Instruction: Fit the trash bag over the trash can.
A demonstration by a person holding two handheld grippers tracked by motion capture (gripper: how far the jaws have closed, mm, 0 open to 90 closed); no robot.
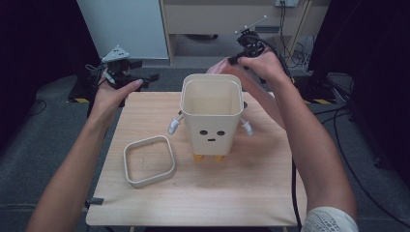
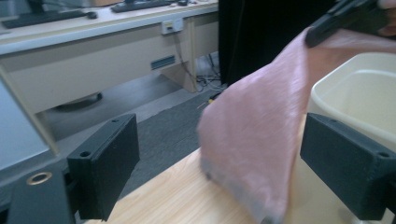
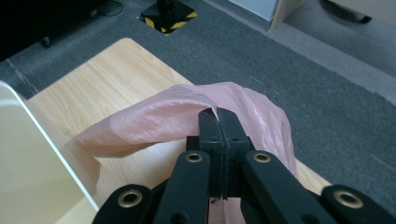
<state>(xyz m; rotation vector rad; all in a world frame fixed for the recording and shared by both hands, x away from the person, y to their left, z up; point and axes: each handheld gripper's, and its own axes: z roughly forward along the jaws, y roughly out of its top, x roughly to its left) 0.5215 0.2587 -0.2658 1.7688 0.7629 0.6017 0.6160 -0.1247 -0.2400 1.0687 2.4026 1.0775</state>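
- Wooden table [image 1: 203,193] standing on grey carpet, with desks and cables lying behind it.
- Cream waste bin [image 1: 212,116] (printed face, small arms and orange feet) standing upright near the table's middle, its inside sitting bare.
- Cream retaining ring [image 1: 149,160] lying flat on the table to the bin's left, well apart from it.
- Pink plastic bag [image 3: 187,116] hanging behind the bin's far rim, its lower part reaching the tabletop.
- Right gripper [image 3: 219,123] pinching the bag's edge, jaws pressing together on the film.
- Left gripper [image 2: 219,163] hovering at the table's far left corner, jaws standing wide apart and gripping nothing, pointing toward the bag.
- Progress, as judged: bag lifted to the bin but not yet opened or tucked inside; lining the bin and seating the ring are remaining.
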